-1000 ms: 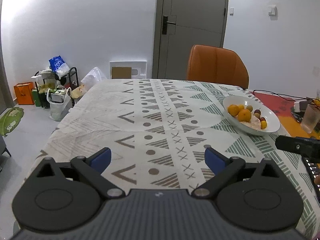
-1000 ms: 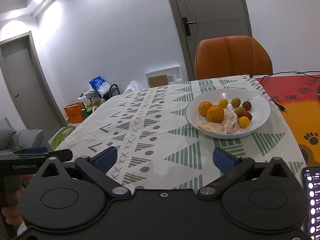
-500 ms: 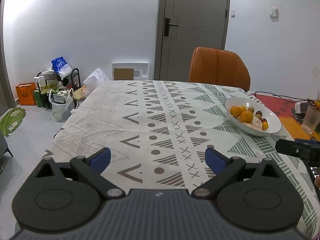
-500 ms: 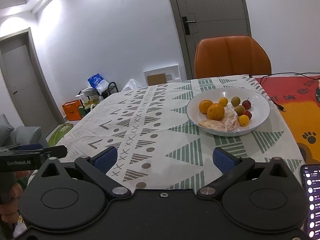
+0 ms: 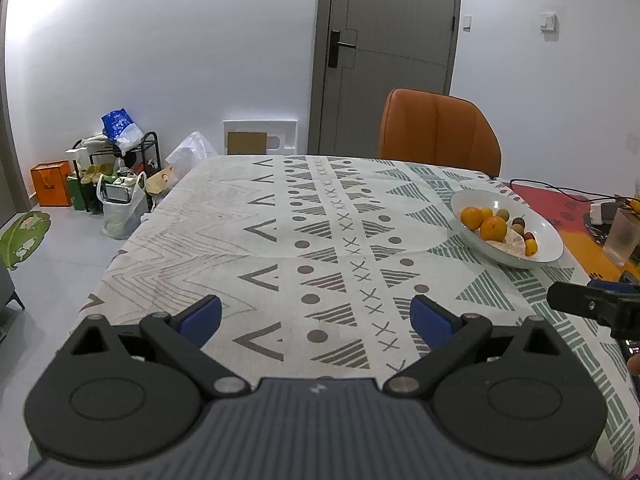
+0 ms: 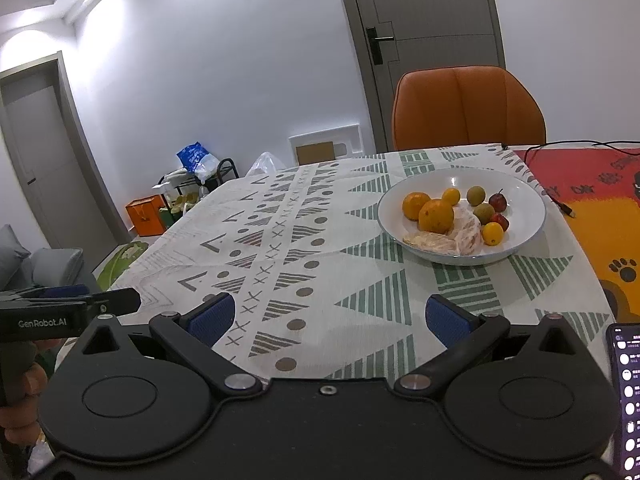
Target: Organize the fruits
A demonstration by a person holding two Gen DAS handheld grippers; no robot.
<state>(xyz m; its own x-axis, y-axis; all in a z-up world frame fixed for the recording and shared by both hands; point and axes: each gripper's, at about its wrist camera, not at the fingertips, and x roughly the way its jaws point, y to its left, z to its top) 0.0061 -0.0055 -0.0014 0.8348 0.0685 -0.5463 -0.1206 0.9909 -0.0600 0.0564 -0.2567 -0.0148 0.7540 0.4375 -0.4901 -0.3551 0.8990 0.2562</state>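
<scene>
Jaws on both sides are spread wide with nothing between them: the left gripper (image 5: 316, 318) and the right gripper (image 6: 328, 314) each show two blue rubbery pads on black plastic linkage arms, hovering over the near edge of the worktop (image 5: 224, 248).

The fruit sits in a wide, shallow white bowl (image 6: 524, 196), glossy like glazed ceramic, round in the right view and squashed to an oval in the left one. It's ahead and slightly right of the right gripper, and far off to the right of the left one. Inside: two round dimpled oranges (image 6: 436, 216) touching each other, a small smooth yellow fruit (image 6: 492, 233) at the near right, two dull greenish round ones (image 6: 476, 195), a couple of small shiny red ones (image 6: 497, 201) with a thin stem sticking up, and a pale peeled citrus chunk (image 6: 466, 232) with a flat segment lying in front. That segment's long axis runs roughly left to right along the near rim.

A cloth covers the worktop, cream woven fabric printed with green striped triangles, brown dots, crosses and chevrons. A red-orange mat (image 6: 596, 196) with paw prints lies on the right side, with a black cable over it. An orange padded chair (image 6: 468, 108) stands at the far side, a grey door (image 5: 392, 52) behind it, white walls, and bags and a small rack (image 5: 116, 176) in the corner on the grey floor.
</scene>
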